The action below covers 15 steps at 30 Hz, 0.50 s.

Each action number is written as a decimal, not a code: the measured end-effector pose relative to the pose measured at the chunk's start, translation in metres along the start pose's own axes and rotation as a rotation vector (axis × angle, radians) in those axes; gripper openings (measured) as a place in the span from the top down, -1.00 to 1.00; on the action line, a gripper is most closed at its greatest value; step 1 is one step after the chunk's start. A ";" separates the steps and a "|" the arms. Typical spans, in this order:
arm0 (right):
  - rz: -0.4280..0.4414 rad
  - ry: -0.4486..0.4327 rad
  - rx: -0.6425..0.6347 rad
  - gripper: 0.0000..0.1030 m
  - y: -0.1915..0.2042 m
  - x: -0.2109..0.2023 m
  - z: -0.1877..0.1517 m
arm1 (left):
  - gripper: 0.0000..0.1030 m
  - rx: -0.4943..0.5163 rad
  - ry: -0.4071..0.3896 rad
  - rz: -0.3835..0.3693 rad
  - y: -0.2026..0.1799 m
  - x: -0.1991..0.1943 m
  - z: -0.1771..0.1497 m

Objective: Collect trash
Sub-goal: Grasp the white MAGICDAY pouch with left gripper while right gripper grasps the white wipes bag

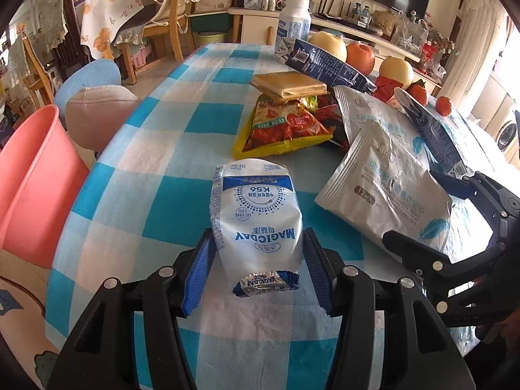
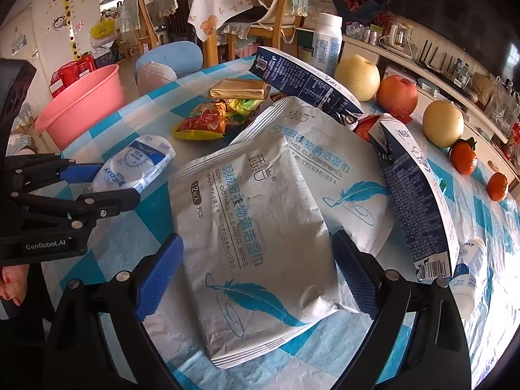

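Two handheld grippers work over a round table under a blue-and-white checked cloth. Left gripper: its blue pads press both sides of a crumpled white Magicday yogurt pouch lying near the table's edge. Right gripper: jaws spread wide, straddling the nearer of two white wet-wipe packets, pads not touching it. Beyond lie snack wrappers and fruit. A pink plastic tub stands beside the table.
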State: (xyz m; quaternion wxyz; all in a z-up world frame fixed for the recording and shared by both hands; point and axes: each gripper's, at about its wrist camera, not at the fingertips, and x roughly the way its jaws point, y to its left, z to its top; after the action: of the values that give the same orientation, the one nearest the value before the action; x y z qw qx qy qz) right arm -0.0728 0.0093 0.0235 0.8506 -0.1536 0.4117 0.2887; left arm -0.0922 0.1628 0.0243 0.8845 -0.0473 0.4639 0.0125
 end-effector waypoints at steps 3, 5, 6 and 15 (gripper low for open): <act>0.011 0.016 -0.024 -0.81 0.004 0.002 -0.001 | -0.08 -0.020 -0.021 -0.007 0.006 -0.003 0.010; 0.013 0.020 -0.036 -0.82 0.006 0.002 -0.002 | -0.08 -0.033 -0.044 -0.010 0.011 -0.006 0.020; 0.013 0.025 -0.037 -0.83 0.007 0.004 -0.002 | -0.08 -0.037 -0.061 -0.008 0.012 -0.009 0.025; 0.044 0.055 -0.052 -0.91 0.010 0.007 -0.003 | -0.08 -0.086 -0.128 -0.066 0.024 -0.012 0.042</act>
State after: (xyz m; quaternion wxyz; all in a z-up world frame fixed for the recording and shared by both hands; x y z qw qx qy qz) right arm -0.0776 0.0184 0.0163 0.8283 -0.1745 0.4303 0.3134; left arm -0.0667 0.1907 0.0563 0.9095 -0.0997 0.4035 0.0064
